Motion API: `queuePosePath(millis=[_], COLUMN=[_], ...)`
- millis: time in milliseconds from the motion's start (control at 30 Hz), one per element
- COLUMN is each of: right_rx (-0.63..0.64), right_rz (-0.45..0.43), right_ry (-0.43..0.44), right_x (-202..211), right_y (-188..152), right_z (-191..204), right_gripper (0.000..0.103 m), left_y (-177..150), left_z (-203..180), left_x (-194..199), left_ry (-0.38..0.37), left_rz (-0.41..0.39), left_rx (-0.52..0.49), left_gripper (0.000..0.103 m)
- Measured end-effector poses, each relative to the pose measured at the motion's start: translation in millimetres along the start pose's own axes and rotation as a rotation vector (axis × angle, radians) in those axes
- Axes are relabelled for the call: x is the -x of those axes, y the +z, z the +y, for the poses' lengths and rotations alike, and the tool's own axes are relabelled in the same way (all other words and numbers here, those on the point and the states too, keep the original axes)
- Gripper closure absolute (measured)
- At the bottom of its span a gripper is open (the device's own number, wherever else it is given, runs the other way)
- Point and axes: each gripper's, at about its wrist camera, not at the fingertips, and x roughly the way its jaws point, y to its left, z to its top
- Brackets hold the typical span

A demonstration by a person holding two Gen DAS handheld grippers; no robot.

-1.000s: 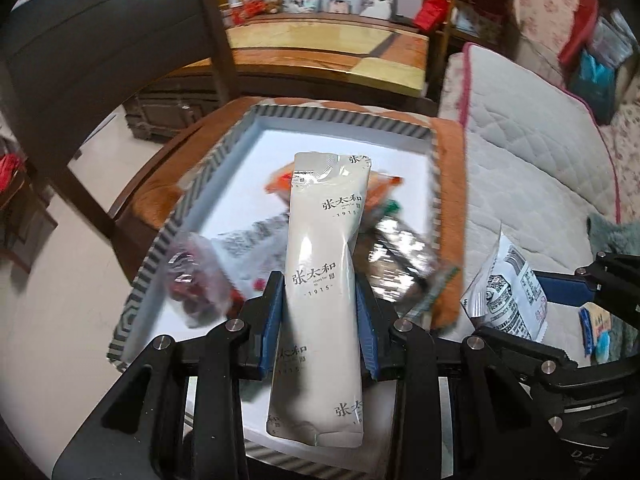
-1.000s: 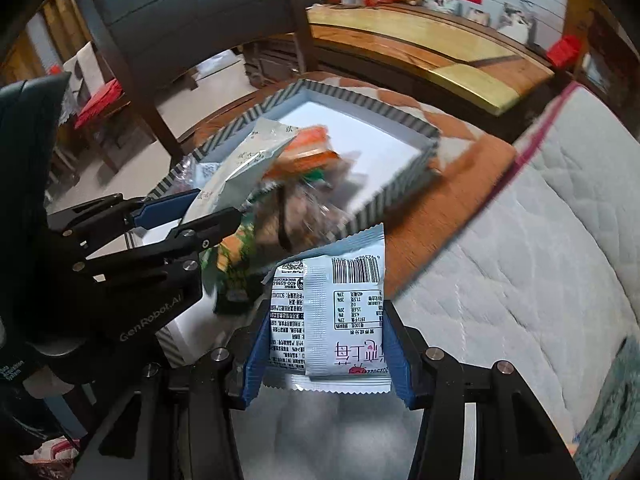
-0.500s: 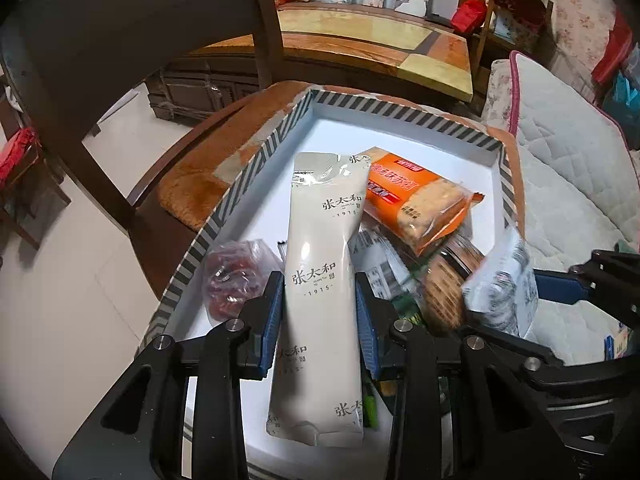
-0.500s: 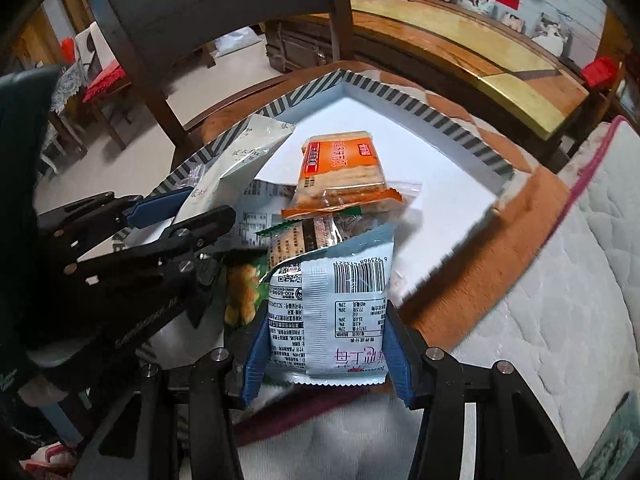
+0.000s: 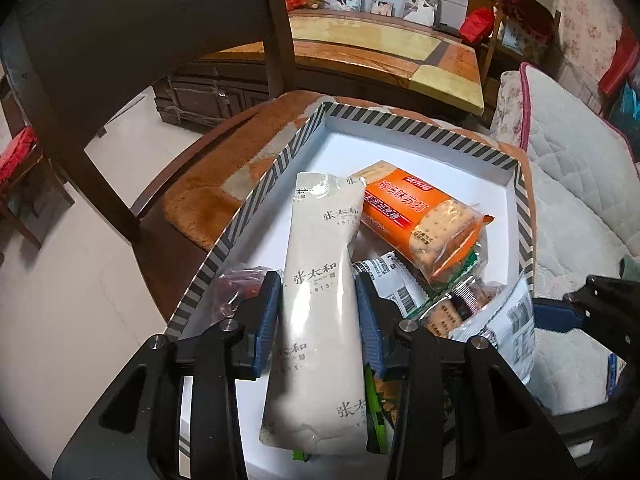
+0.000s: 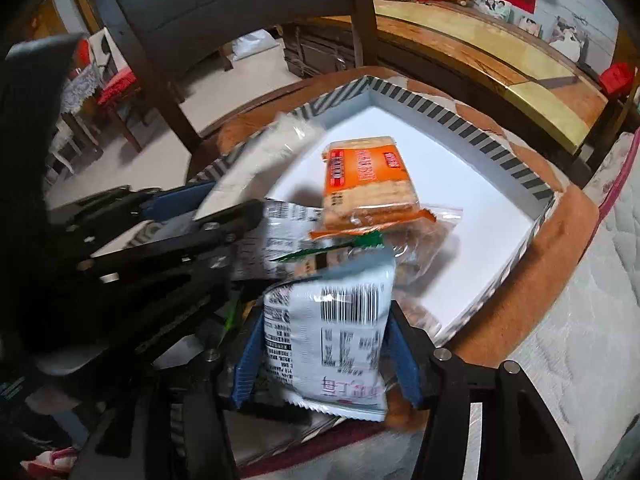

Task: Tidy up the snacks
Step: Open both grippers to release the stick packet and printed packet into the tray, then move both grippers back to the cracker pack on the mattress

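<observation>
At the left, the striped-rim box [image 5: 224, 240] sits on the orange-cushioned chair seat [image 5: 200, 208], and it already holds several snacks: a small red packet [image 5: 236, 288] by the left wall, an orange cracker pack [image 5: 420, 220] toward the middle, and a heap of barcode-printed and green-edged wrappers [image 5: 392, 280] below it. So much of the sorting looks done.

The left gripper [image 5: 316, 312] hangs over the box with the long cream sachet [image 5: 324, 280] between its blue pads; its jaws have just been opening, and the pads now look to stand just off the sachet's sides, so the sachet seems to be on its way down onto the pile.

Further right, the right gripper [image 6: 324, 344] is at the box's near corner with the white barcode pouch [image 6: 328, 328] between its pads; these jaws have also just been opening, the pouch looking slack and tilted.

What is left, as I judge it: both packets must settle inside the box.
</observation>
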Motion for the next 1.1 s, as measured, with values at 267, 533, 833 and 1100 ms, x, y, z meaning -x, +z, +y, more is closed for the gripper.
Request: queuePosePath(millis=[267,533,833,1100], right_rx=[-0.027,-0.066,-0.132,-0.216], right_rz=[-0.023,-0.061,-0.117,-0.141], right_ry=[0.023,0.011,-0.068,-0.128], right_x=[22.0,48.1,90.4,123.0], right_y=[-20.3,-46.5,-85.5,-126.5], right_z=[8.5,5.5,-17.5,-43.8], right_gripper=[0.045,0.045,0.045,0.044], left_y=[-5.6,-13.8,-23.9,-39.3], left_z=[0.1,-14.8,-62.0,-120.9], left_x=[19.2,40.9,66.5,87.4], left_ry=[-0.009,-0.030,-0.102,-0.195], left_rz=[-0.030,-0.057,-0.092,-0.105], left_rx=[0.001,-0.017,-0.089,-0.189], left_gripper=[0.049,0.049,0.049,0.049])
